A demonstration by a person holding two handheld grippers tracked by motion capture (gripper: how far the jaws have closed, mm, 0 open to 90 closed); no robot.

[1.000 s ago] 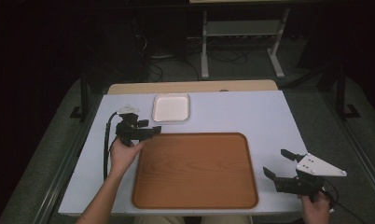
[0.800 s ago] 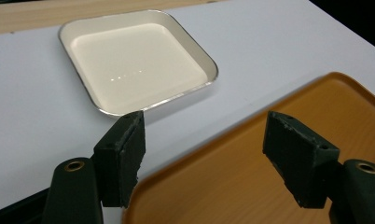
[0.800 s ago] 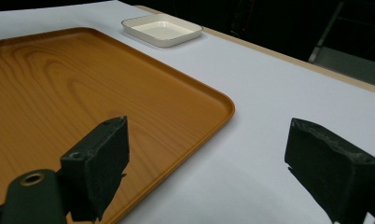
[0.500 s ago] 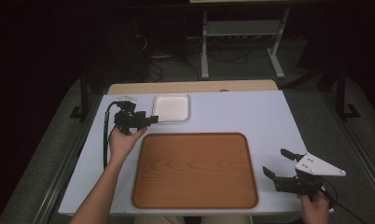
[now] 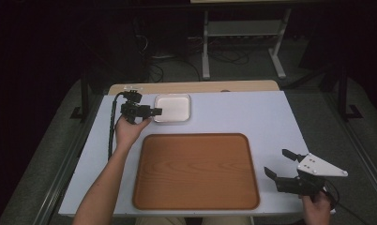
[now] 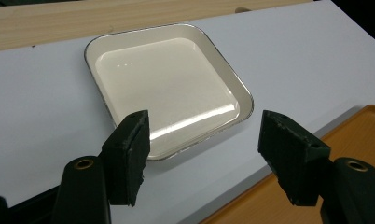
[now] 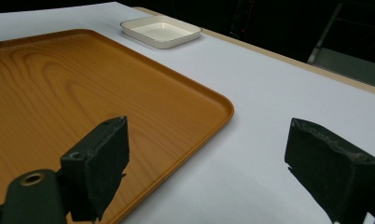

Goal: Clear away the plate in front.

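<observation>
Dish: we see the white square dish flat on the table at its far left, just past the far left corner of the wooden tray, apart from it
Key relation: the dish lies just to the right of our left hand-held gripper, whose jaws point right at the dish's left rim; in the left gripper view the dish sits just ahead of the jaw tips
Long axis: none to speak of, the dish is near square, so we judge any rim serves
Nearer hand: the left by far; our right hand-held gripper is well apart, at the near right past the tray's corner
Left state: jaws wide apart and just been closing a little, nothing between the pads, rim not yet touched as far as we can tell
Right state: jaws spread wide, holding nothing, hanging over bare table beside the tray's edge
Next, we judge: ease the left jaws over the rim and pinch
</observation>
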